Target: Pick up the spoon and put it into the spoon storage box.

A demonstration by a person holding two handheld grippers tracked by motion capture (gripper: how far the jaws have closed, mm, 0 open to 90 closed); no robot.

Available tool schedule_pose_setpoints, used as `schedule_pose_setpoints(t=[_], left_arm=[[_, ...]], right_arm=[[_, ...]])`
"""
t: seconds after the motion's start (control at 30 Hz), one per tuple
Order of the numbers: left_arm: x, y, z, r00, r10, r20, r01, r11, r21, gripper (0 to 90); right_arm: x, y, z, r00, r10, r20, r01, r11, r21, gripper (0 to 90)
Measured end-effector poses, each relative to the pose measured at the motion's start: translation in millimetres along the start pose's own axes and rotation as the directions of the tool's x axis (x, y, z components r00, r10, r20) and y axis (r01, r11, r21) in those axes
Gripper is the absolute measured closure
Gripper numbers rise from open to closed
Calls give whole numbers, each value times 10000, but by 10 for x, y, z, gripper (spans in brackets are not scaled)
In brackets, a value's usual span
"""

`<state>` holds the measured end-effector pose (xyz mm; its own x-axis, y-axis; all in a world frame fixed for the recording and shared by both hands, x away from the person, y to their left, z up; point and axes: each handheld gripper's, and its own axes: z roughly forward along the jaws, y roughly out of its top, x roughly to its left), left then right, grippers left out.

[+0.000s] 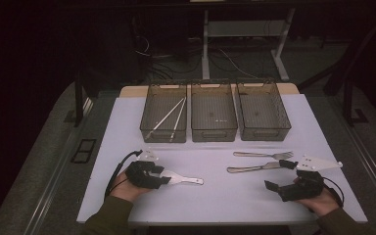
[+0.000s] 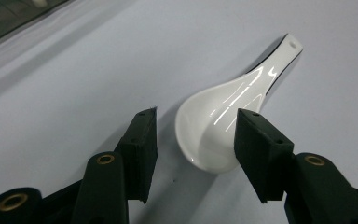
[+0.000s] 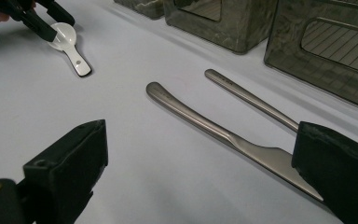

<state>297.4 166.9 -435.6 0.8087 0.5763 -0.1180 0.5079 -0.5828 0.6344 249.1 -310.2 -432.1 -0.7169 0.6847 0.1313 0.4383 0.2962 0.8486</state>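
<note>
A: The left tool (image 2: 193,140) stands spread around the bowl of the glossy white ceramic soup spoon (image 2: 223,116), which lies flat on the pale counter (image 2: 74,84); its pads aren't pressing.

B: It should pinch the bowl's rims squarely, since glaze slips.

A: Rightward lie a steel knife (image 3: 223,135) and fork (image 1: 264,154), with three grey mesh bins (image 1: 214,117) behind. The right tool (image 3: 200,172) rests, jaws wide apart, gripping nothing.

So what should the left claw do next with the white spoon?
Probably close. The left claw is open with the white spoon's bowl between its jaws, still lying flat on the table, so squeezing shut would likely grip it for lifting.
</note>
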Motion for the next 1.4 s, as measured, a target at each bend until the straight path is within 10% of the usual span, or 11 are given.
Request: schedule_pose_setpoints(t=[0.63, 1.03, 1.4], left_arm=[[-186, 43, 56, 9884, 1514, -123, -1499, 9855, 791, 580], [-206, -5, -29, 9877, 1564, 29, -1562, 9851, 718, 782], [-212, -7, -46, 9898, 1426, -80, -1417, 9876, 669, 792]], right_arm=[[1, -1, 1, 10000, 8, 15, -8, 10000, 24, 36], [-1, -2, 8, 10000, -5, 28, 5, 10000, 72, 36], [0, -3, 5, 10000, -18, 25, 17, 10000, 61, 36]])
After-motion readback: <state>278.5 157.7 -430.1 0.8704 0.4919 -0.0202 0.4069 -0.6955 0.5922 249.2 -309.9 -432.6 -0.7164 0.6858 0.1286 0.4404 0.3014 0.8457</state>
